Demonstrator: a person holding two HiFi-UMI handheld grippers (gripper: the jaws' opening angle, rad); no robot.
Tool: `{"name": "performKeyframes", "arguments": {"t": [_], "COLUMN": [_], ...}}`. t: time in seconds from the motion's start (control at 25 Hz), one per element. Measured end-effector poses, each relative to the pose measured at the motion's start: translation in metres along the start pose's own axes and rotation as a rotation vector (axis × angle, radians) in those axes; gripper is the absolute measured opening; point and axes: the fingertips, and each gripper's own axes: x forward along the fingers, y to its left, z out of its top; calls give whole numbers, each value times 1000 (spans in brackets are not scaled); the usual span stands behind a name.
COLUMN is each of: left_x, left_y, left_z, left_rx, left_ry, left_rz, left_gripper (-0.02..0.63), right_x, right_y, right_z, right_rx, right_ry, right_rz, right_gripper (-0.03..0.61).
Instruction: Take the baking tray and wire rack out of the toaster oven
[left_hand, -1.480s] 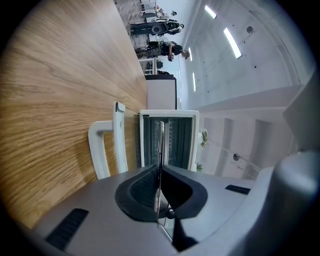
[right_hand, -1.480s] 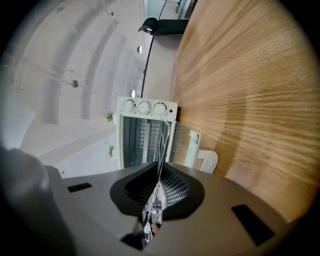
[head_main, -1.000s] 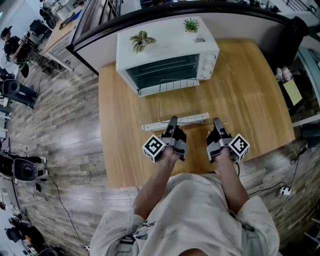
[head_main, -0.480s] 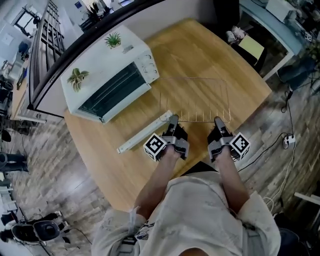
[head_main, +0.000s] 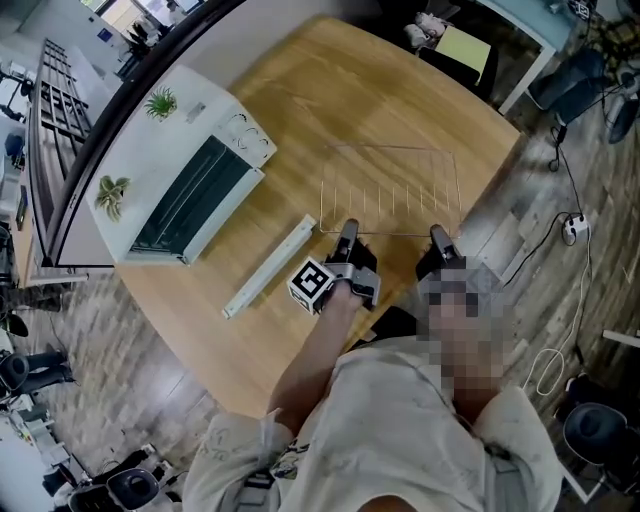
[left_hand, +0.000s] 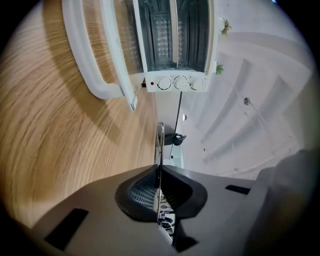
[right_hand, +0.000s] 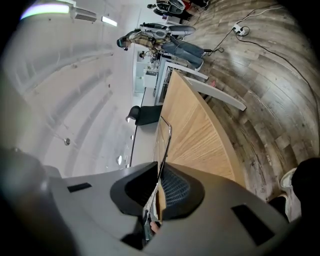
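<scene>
- The wire rack (head_main: 390, 190) is held by its near edge, out of the toaster oven (head_main: 180, 170) and well apart from it, over the right part of the wooden bench (head_main: 300, 120).
- The left hand-held gripper (head_main: 346, 232) is pressed together on the rack's near-left corner; in the left gripper view the thin edge wire is seen pinched between the two dark pads (left_hand: 142, 192).
- The right hand-held gripper (head_main: 437, 235) is likewise pinched on the rack's near-right corner, the wire running out from between its jaws in the right gripper view.
- The rack is seen roughly level in the head view, reaching away from the person; whether it touches the bench cannot be told.
- A long white strip (head_main: 268, 268) is laid on the bench between the oven and the left hand-held gripper, touching neither.
- The white oven is set at the bench's left rear, with two small plants (head_main: 160, 100) placed on top.
- Three knobs (left_hand: 175, 82) are seen on the oven's front panel in the left gripper view.
- Wood-look flooring (right_hand: 270, 85) is seen past the bench's edge.
</scene>
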Motion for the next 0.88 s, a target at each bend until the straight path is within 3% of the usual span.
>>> {"name": "performKeyframes", "arguments": {"t": [0.52, 0.88], "left_x": [9, 11], "left_y": [36, 54], "left_z": [3, 5], "left_rx": [-7, 36], "left_ry": [50, 86], "left_rz": [161, 360], "left_gripper": [17, 26], "right_x": [7, 12], "right_y": [-32, -43], "right_z": [-2, -4], "right_rx": [69, 113], "right_ry": [-25, -22], "right_rz": [-114, -283], "right_gripper": [37, 42]}}
